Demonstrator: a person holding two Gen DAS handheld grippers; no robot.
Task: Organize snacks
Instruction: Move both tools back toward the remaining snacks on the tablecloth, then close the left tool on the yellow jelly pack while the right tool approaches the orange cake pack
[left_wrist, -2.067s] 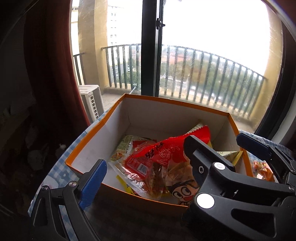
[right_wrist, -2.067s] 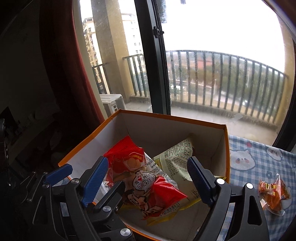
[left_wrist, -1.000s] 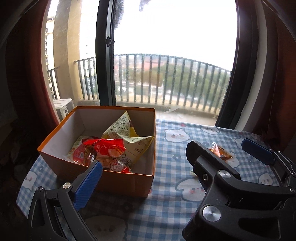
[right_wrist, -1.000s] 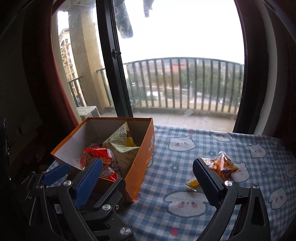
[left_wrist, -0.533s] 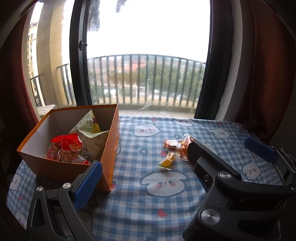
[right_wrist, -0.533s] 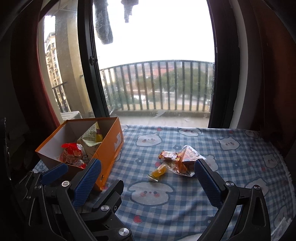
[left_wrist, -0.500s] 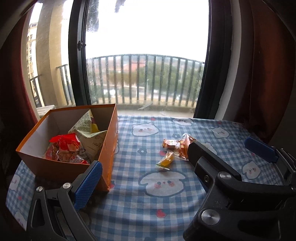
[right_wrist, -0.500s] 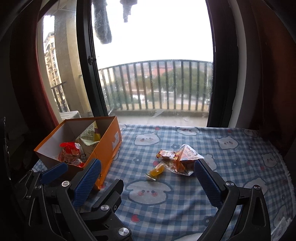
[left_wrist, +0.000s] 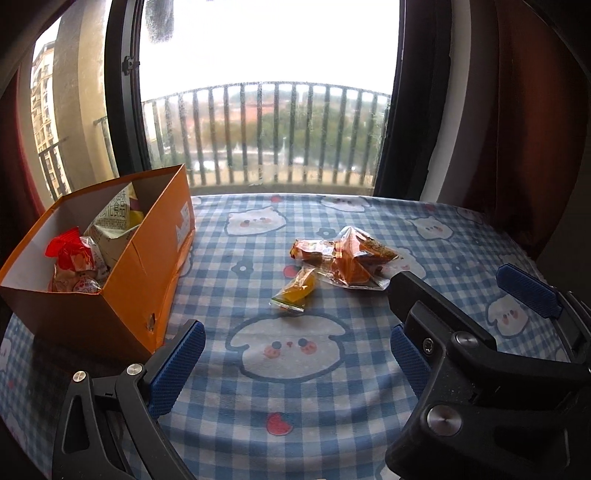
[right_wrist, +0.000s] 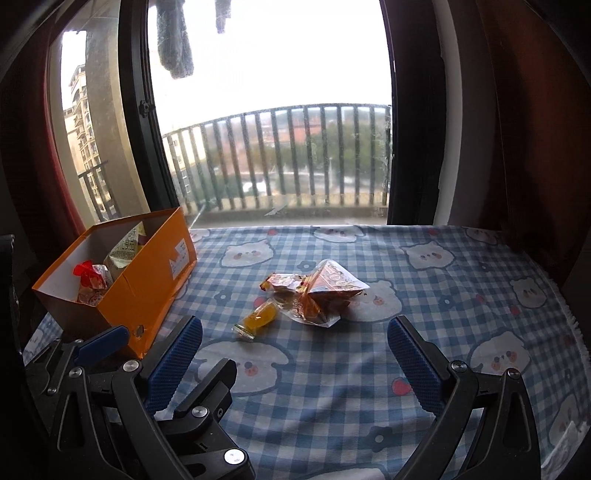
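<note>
Three loose snacks on checked tablecloth (right_wrist: 369, 369), right of orange box (right_wrist: 147, 280): small yellow packet (right_wrist: 258, 318) nearest box, long axis slanting from near-left to far-right; clear orange pouch (right_wrist: 325, 291) just right of it, touching flat orange wrapper (right_wrist: 284, 281) lying crosswise. Box long axis running away toward window (right_wrist: 273, 110), holding red packets (left_wrist: 74, 254) and pale bag (left_wrist: 114, 218). Left gripper (left_wrist: 295, 350) spread wide, empty. Right gripper (right_wrist: 295, 349) spread wide, empty.
</note>
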